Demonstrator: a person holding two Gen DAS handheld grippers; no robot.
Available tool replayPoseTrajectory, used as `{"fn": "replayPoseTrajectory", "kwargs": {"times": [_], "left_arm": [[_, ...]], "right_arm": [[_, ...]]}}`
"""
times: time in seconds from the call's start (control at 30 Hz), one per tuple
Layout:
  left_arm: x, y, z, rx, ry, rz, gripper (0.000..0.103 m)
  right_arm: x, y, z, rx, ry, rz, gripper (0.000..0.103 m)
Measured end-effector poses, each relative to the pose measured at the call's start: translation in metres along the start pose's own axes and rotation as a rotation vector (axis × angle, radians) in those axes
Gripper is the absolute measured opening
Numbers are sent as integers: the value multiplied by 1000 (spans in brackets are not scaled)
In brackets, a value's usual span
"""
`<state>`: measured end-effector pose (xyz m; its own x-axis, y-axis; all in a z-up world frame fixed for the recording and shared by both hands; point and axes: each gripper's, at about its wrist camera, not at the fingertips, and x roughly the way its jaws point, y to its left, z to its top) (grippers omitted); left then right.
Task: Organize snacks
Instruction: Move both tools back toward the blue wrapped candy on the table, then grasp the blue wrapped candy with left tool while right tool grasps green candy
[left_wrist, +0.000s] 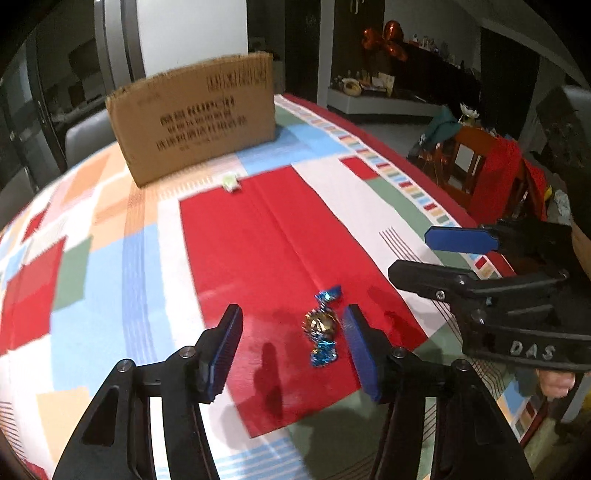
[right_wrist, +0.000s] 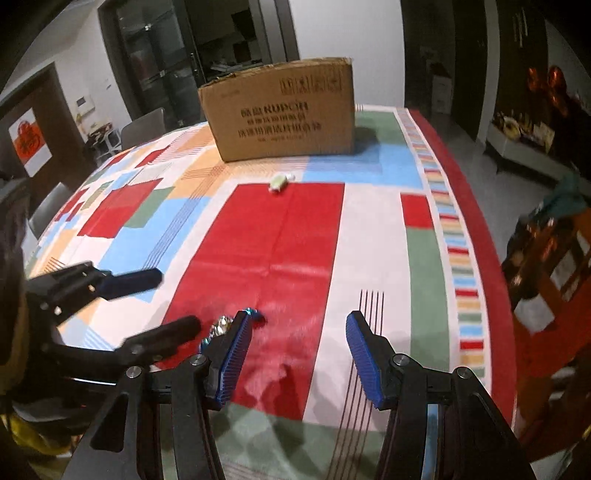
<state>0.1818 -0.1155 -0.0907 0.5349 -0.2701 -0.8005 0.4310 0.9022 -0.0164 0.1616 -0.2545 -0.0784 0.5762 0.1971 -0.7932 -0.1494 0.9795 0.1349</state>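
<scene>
Both my tongs gape: left gripper (left_wrist: 291, 343) brackets blue-wrapped candy (left_wrist: 322, 329), off-centre toward one pad; right gripper (right_wrist: 297, 354) idle. Centre first, squeeze gently, carry to cardboard box (left_wrist: 195, 118).

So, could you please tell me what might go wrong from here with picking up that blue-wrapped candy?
The candy lies close to one pad of the open left gripper, off centre, so closing may nudge it aside. The open right gripper sits close beside it, and the two could collide.
</scene>
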Motion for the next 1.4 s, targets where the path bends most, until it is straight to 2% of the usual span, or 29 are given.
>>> {"fn": "replayPoseTrajectory", "kwargs": {"times": [0.13, 0.47, 0.6, 0.83, 1.0, 1.17, 1.4], "left_arm": [[16, -4, -3, -16, 29, -10, 51], [38, -7, -6, -65, 71, -45, 37], [40, -7, -4, -58, 61, -35, 25], [36, 4, -3, -100, 50, -72, 25], [23, 20, 3, -137, 19, -57, 25], [14, 40, 16, -150, -15, 9, 25], [14, 78, 40, -187, -57, 71, 24]], "right_arm": [[7, -5, -9, 13, 19, -12, 54], [16, -15, -18, 40, 51, -41, 54], [17, -15, -18, 46, 59, -39, 54], [21, -10, -14, 57, 78, -28, 54], [24, 2, -5, 36, 76, -17, 54], [28, 14, 14, -1, 58, -26, 54], [47, 27, 58, -23, 5, -27, 54]]}}
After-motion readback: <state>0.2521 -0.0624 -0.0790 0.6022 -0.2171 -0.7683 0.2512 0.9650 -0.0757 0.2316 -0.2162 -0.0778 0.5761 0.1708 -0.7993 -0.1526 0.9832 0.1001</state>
